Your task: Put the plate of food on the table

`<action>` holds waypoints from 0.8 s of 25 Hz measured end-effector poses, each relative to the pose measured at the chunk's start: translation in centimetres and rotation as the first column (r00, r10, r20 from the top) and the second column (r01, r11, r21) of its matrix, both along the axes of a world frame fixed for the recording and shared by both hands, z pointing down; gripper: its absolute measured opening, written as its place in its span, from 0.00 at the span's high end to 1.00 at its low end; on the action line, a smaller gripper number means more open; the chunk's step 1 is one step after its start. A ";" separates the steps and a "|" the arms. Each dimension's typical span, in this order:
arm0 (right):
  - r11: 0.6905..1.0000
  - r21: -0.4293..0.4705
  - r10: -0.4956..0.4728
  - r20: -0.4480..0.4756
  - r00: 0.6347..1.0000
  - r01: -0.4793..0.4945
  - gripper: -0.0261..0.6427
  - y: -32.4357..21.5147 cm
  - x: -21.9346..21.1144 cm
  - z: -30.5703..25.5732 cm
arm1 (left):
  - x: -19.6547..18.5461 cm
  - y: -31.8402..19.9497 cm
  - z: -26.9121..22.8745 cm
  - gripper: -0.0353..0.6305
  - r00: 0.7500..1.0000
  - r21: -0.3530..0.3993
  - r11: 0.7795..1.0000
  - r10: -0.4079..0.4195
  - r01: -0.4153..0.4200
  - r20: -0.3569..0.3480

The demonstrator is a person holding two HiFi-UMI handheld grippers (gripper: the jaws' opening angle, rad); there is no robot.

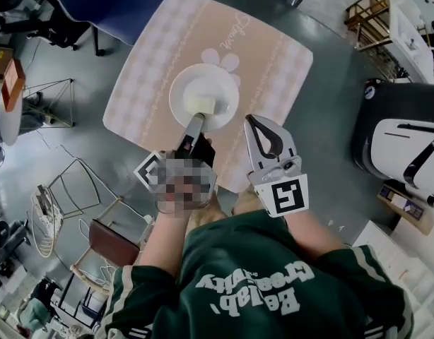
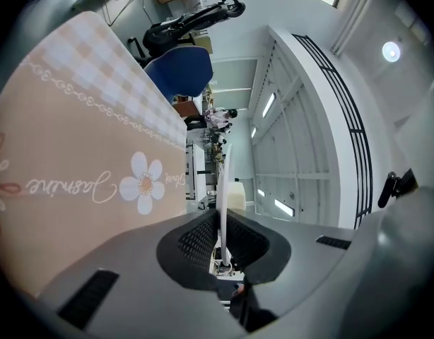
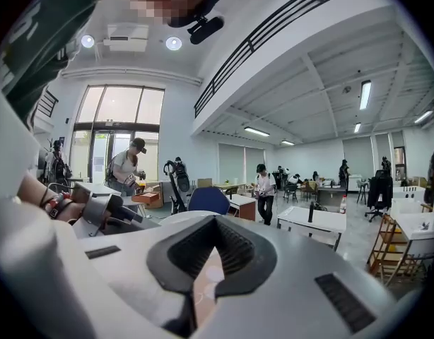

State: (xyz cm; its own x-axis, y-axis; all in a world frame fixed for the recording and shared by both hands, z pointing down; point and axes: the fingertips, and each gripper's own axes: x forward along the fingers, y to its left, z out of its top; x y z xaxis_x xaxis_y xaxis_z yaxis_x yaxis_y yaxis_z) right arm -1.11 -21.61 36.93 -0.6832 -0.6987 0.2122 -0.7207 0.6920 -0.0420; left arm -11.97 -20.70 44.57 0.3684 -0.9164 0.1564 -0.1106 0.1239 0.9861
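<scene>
A white plate (image 1: 187, 90) carrying a pale yellow block of food (image 1: 203, 106) sits over the middle of the pink checked tablecloth (image 1: 273, 55). My left gripper (image 1: 194, 124) reaches in from the near side and is shut on the plate's near rim. In the left gripper view the plate rim (image 2: 223, 179) stands edge-on between the dark pads (image 2: 199, 240), with the food block (image 2: 236, 195) just beyond and the flower-printed cloth (image 2: 75, 119) to the left. My right gripper (image 1: 253, 121) hovers at the table's near edge, right of the plate, jaws together and empty.
A blue chair (image 1: 118, 6) stands at the table's far left corner. Wire racks and a brown stool (image 1: 107, 242) crowd the floor to the left. A black and white machine (image 1: 408, 147) sits on the right, with a wooden shelf (image 1: 369, 9) behind it.
</scene>
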 end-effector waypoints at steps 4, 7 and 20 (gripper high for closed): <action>1.000 -0.010 -0.016 0.004 1.000 0.016 0.94 -1.3 -0.4 1.4 | 0.2 -1.2 1.0 0.91 1.000 -0.001 1.000 -0.022 0.022 -0.011; 1.000 -0.011 -0.020 0.012 1.000 0.020 0.94 -2.4 -0.7 2.2 | 0.2 -2.3 2.0 0.91 0.999 -0.002 0.999 -0.036 0.036 -0.015; 0.998 -0.047 -0.035 0.005 0.999 0.035 0.94 -6.2 -1.0 6.9 | -0.2 -5.7 7.3 0.91 0.994 -0.040 0.994 -0.104 0.104 -0.016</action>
State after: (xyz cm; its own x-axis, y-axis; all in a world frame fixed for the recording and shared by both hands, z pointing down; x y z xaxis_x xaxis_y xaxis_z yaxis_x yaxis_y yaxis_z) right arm -2.09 -27.77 43.80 -0.7083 -0.6633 0.2416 -0.6955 0.7142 -0.0785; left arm -12.17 -26.38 51.89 0.2744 -0.9432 0.1875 -0.0774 0.1726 0.9819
